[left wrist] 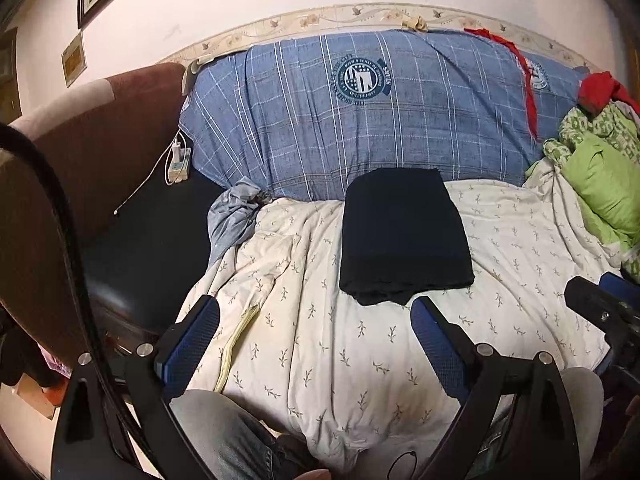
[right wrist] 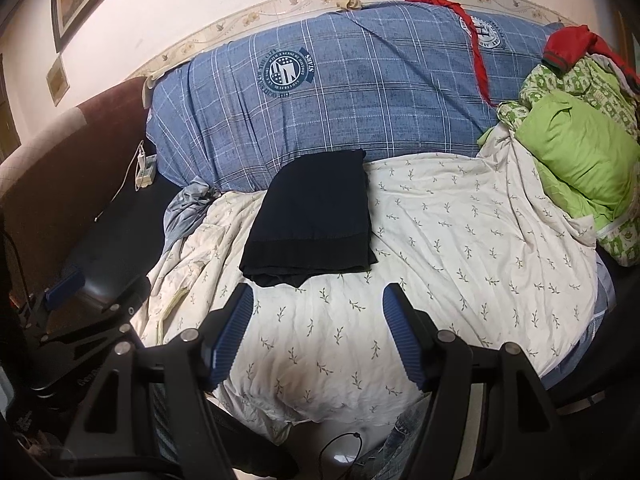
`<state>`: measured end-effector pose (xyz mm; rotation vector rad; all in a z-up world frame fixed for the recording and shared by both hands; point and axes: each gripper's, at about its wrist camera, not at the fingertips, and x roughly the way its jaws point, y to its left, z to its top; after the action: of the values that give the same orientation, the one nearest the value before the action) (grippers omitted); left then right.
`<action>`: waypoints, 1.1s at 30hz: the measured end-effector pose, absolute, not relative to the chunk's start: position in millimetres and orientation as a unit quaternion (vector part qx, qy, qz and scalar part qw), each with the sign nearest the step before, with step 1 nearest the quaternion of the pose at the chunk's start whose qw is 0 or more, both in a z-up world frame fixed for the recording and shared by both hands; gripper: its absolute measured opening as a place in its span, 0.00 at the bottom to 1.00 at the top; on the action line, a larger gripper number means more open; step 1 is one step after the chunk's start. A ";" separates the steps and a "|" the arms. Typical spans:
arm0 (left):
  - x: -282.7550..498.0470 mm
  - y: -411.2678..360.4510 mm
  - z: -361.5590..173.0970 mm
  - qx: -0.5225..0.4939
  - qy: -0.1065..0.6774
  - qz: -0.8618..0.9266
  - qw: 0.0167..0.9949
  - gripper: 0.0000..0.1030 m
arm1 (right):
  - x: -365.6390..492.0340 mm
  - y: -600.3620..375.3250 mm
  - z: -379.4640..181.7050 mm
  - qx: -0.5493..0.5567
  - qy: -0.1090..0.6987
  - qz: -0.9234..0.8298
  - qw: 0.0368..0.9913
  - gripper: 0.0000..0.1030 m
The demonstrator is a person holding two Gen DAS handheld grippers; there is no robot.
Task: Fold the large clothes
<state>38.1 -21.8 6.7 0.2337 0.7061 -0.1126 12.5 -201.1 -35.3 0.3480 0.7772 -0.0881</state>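
And here's the black garment [left wrist: 404,236], already folded into a neat rectangle, lying flat on the cream leaf-print quilt [left wrist: 520,248] spread over the bed, its far edge touching the big blue plaid duvet [left wrist: 320,128] that is bunching up along the wall. No containers are showing anywhere on this bed.

The left claw [left wrist: 316,328] is hanging just short of the garment's near edge, its blue pads spread wide with nothing between them. The right claw [right wrist: 318,320] is doing the same, spread and empty, hovering over bare quilt just below and to the right of the garment [right wrist: 312,212].

Crowding the right side is a heap of green clothing [right wrist: 576,152] with a red piece [right wrist: 568,46] sitting on top, and a red strap [right wrist: 478,56] is trailing across the duvet. On the left, a white power strip [left wrist: 178,160] with its cable is resting beside the brown headboard [left wrist: 120,128]. Denim-clad legs [left wrist: 224,436] are showing at the bed's near edge.
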 end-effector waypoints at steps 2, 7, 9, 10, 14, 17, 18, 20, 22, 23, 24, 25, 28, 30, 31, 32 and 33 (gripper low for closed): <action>40.1 -22.1 3.2 0.117 0.346 -0.054 0.929 0.94 | 13.5 -201.3 -36.1 0.169 0.377 -0.042 0.910 0.66; 49.5 -24.5 -4.3 0.110 0.358 -0.054 0.926 0.94 | 22.2 -202.9 -42.7 0.169 0.387 -0.043 0.906 0.66; 52.6 -26.6 -5.1 0.112 0.357 -0.054 0.926 0.94 | 23.0 -203.5 -42.5 0.167 0.387 -0.046 0.906 0.66; 53.7 -27.1 -5.3 0.111 0.358 -0.053 0.926 0.94 | 22.8 -204.2 -42.0 0.167 0.386 -0.048 0.906 0.66; 55.7 -26.9 -5.3 0.110 0.357 -0.051 0.926 0.94 | 23.6 -208.6 -42.3 0.170 0.385 -0.054 0.905 0.66; 56.0 -27.9 -6.3 0.111 0.360 -0.049 0.925 0.94 | 23.9 -207.9 -42.3 0.171 0.385 -0.052 0.906 0.66; 56.1 -28.1 -6.2 0.111 0.359 -0.046 0.926 0.94 | 24.3 -207.1 -42.1 0.169 0.385 -0.052 0.906 0.66; 55.2 -28.5 -5.7 0.110 0.359 -0.046 0.926 0.94 | 26.1 -206.8 -42.6 0.169 0.386 -0.050 0.905 0.66; 57.6 -29.0 -4.6 0.108 0.363 -0.046 0.924 0.94 | 27.0 -206.5 -42.4 0.169 0.387 -0.050 0.905 0.66; 58.0 -29.2 -3.9 0.107 0.363 -0.046 0.925 0.94 | 27.0 -206.5 -41.7 0.169 0.386 -0.051 0.905 0.66; 58.3 -29.3 -3.5 0.107 0.363 -0.046 0.925 0.94 | 27.1 -207.0 -40.6 0.169 0.385 -0.051 0.906 0.66; 59.8 -29.7 -2.6 0.108 0.364 -0.044 0.924 0.94 | 27.2 -207.2 -39.0 0.168 0.385 -0.052 0.906 0.66; 63.0 -28.2 0.5 0.105 0.365 -0.039 0.924 0.94 | 26.3 -207.5 -35.8 0.168 0.380 -0.054 0.908 0.66; 65.5 -27.4 1.5 0.103 0.361 -0.027 0.926 0.94 | 27.1 -207.9 -35.0 0.168 0.377 -0.055 0.909 0.66; 68.1 -28.3 -0.1 0.103 0.361 -0.023 0.927 0.94 | 28.5 -208.3 -35.8 0.168 0.377 -0.054 0.909 0.66; 70.3 -29.8 -1.3 0.105 0.358 -0.024 0.928 0.94 | 29.9 -208.7 -37.2 0.168 0.378 -0.054 0.909 0.66; 73.4 -31.0 -3.9 0.108 0.347 -0.022 0.931 0.94 | 31.7 -209.5 -39.0 0.169 0.378 -0.054 0.909 0.66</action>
<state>73.4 -31.0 -3.9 0.2215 0.7107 -0.0441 31.7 -209.5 -39.0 0.3482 0.7802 -0.1111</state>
